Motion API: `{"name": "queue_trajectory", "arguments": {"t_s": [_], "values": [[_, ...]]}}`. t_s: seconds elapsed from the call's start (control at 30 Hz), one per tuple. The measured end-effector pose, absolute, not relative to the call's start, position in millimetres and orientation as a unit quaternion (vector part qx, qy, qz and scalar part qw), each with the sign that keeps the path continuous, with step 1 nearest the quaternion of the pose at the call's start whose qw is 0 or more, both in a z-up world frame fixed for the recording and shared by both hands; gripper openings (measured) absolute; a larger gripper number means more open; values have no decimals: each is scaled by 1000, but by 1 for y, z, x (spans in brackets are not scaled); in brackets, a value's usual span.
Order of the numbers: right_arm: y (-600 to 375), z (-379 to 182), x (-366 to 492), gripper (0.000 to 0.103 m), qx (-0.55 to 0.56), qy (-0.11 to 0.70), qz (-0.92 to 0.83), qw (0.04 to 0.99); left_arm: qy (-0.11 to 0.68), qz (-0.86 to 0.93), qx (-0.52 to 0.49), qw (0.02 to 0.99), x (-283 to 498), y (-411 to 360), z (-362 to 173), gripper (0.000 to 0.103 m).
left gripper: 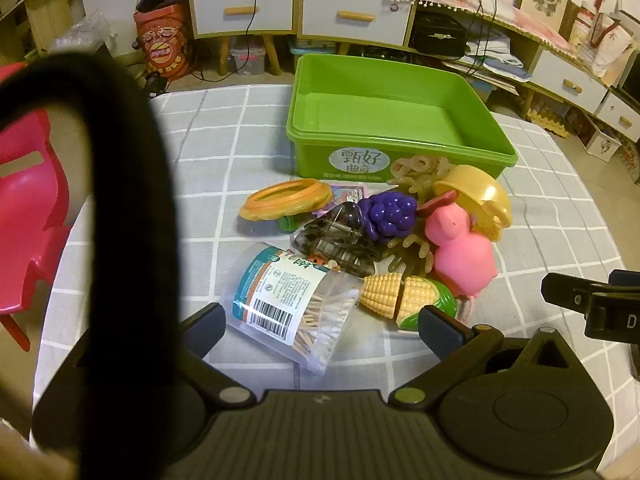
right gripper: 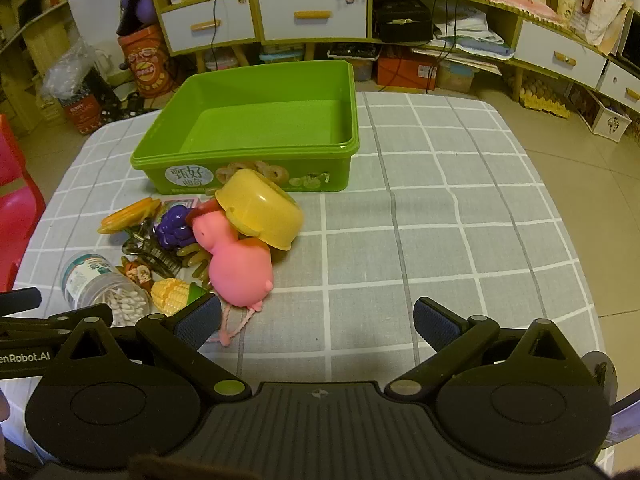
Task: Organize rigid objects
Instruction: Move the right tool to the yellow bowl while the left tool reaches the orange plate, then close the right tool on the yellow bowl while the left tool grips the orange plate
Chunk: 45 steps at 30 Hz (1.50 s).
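Note:
A green bin [left gripper: 400, 148] [right gripper: 248, 168] stands empty at the back of the table. In front of it lies a pile: a clear cotton-swab jar [left gripper: 288, 304] [right gripper: 100, 288] on its side, a toy corn [left gripper: 404, 296] [right gripper: 172, 294], a pink pig [left gripper: 460, 252] [right gripper: 236, 264], a yellow bowl [left gripper: 480, 196] [right gripper: 260, 208] tipped over, purple grapes [left gripper: 390, 210] [right gripper: 174, 224], a dark hair claw [left gripper: 336, 240] and an orange ring [left gripper: 286, 196] [right gripper: 128, 214]. My left gripper [left gripper: 320, 332] is open around the jar's near end, pads apart from it. My right gripper [right gripper: 316, 326] is open over bare cloth, right of the pig.
The table wears a grey checked cloth [right gripper: 440, 220]. A red chair [left gripper: 28, 200] stands at the left. A black cable [left gripper: 120, 200] loops close across the left wrist view. Cabinets with drawers [right gripper: 312, 14] line the back wall.

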State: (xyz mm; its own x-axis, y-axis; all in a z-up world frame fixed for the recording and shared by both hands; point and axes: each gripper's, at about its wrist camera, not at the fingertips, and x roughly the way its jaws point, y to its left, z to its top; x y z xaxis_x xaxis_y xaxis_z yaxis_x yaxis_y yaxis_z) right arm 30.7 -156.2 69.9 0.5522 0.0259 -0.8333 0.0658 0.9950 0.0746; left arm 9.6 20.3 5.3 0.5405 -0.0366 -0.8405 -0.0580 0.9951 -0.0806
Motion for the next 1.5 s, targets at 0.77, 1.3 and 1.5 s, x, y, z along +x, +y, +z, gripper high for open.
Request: {"name": "queue_trajectory", "arguments": {"t_s": [0.77, 1.3, 1.5], "values": [[-196, 52, 62, 101, 224, 441, 101, 863, 416, -84, -57, 904, 60, 62, 9, 79], [-212, 18, 105, 100, 346, 461, 93, 812, 488, -70, -173, 853, 121, 100, -44, 78], [-218, 1, 116, 99, 384, 466, 75, 794, 498, -60, -189, 844, 131, 100, -53, 77]]}}
